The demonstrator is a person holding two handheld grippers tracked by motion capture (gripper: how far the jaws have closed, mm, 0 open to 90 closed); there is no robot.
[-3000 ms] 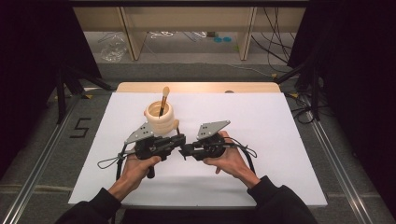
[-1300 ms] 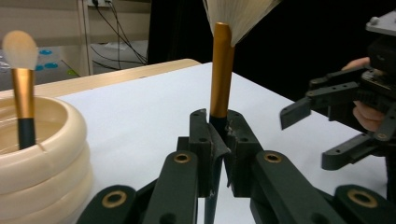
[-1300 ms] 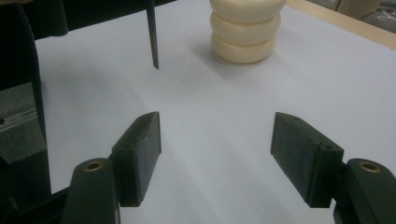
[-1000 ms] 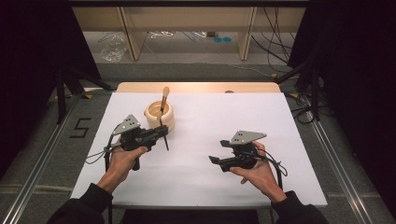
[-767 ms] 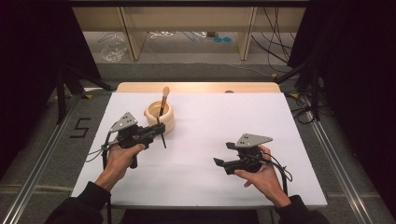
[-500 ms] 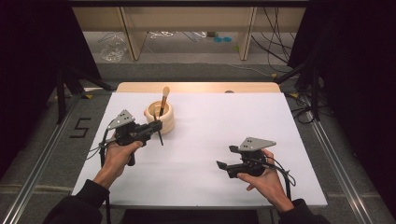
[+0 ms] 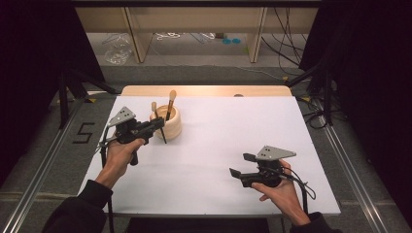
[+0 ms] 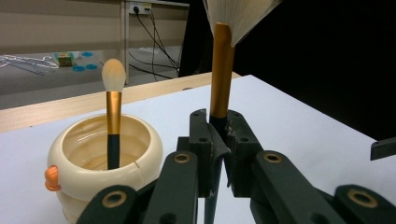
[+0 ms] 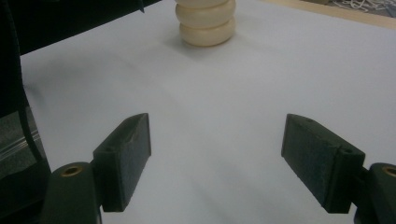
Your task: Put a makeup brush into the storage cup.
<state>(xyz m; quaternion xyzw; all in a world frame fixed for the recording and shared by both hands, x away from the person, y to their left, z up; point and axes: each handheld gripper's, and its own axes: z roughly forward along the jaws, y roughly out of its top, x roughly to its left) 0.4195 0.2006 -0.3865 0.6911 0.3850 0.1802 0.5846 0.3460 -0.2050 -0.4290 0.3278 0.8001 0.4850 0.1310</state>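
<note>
The left gripper (image 8: 218, 140) pinches a gold-handled fluffy brush (image 8: 220, 70) that could bump the round cream pot (image 8: 105, 161) over, while the right gripper (image 9: 229, 161) stays spread wide.

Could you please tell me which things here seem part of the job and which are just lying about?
In the job: left tool shut on a brush; cream pot holding a second brush; open right tool.
Lying about: floor cables; clear bag.
</note>
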